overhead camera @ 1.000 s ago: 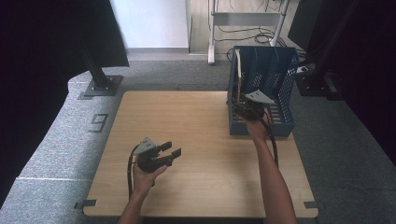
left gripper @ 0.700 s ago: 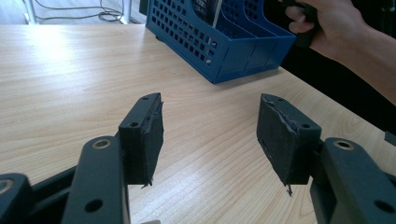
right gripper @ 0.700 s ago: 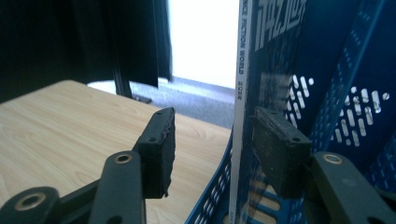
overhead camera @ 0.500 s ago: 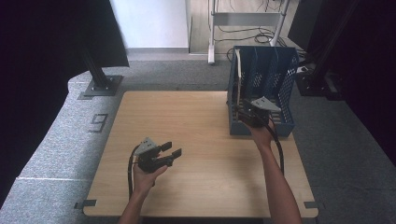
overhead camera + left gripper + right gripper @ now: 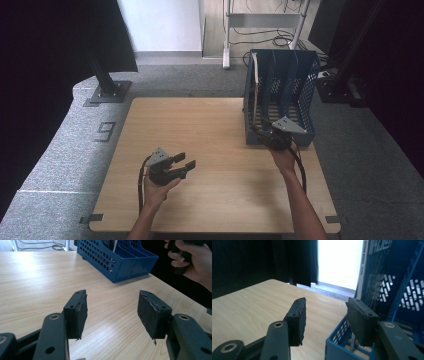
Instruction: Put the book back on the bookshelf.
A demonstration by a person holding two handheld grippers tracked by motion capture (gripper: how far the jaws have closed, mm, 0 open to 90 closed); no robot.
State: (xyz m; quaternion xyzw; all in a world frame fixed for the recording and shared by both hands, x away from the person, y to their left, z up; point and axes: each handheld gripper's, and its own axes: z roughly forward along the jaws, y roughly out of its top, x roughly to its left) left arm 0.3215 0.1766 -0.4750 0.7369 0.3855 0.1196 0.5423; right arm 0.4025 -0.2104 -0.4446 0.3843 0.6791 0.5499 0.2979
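Book (image 5: 372,272) stands in blue rack (image 5: 300,135): thin, stiff, maybe slippery; pinch top edge. Right gripper (image 5: 325,315) jaws apart, empty. Left gripper (image 5: 112,312) jaws apart, empty.

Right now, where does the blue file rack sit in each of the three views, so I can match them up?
High view: blue file rack stands at the table's far right, just beyond the right gripper.
Left gripper view: top centre, on the wooden table.
Right gripper view: right side and bottom, close behind the right-hand jaw.
Shared landmark: the wooden table.
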